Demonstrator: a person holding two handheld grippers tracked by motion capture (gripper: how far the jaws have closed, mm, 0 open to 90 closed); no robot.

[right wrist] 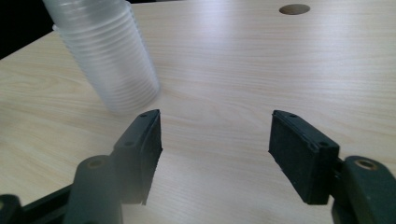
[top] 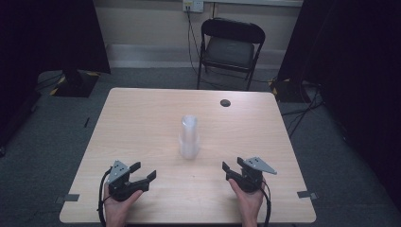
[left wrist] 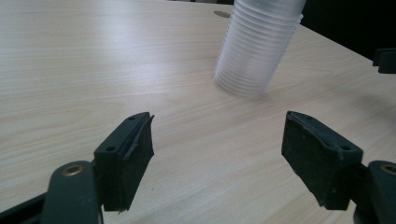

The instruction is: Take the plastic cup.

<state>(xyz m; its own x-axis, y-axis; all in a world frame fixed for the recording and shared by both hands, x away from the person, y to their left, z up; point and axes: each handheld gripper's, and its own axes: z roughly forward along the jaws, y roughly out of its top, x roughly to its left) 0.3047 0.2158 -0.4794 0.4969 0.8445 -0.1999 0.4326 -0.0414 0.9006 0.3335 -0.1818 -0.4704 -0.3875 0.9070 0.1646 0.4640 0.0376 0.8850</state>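
My left gripper (top: 143, 172) & right gripper (top: 232, 165) gape wide; ribbed clear cup stack (top: 189, 137) upright on pale woodgrain tabletop (top: 142, 123).

Left tool (top: 144, 172) and right tool (top: 232, 165), both jaws spread wide, hand-held.

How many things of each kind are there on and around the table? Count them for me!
Stack of clear plastic cups: 1
Grippers: 2, the left gripper and the right gripper
Wooden table: 1
Black folding chair: 1
Total: 5. How many cups are in the stack is too hard to tell.
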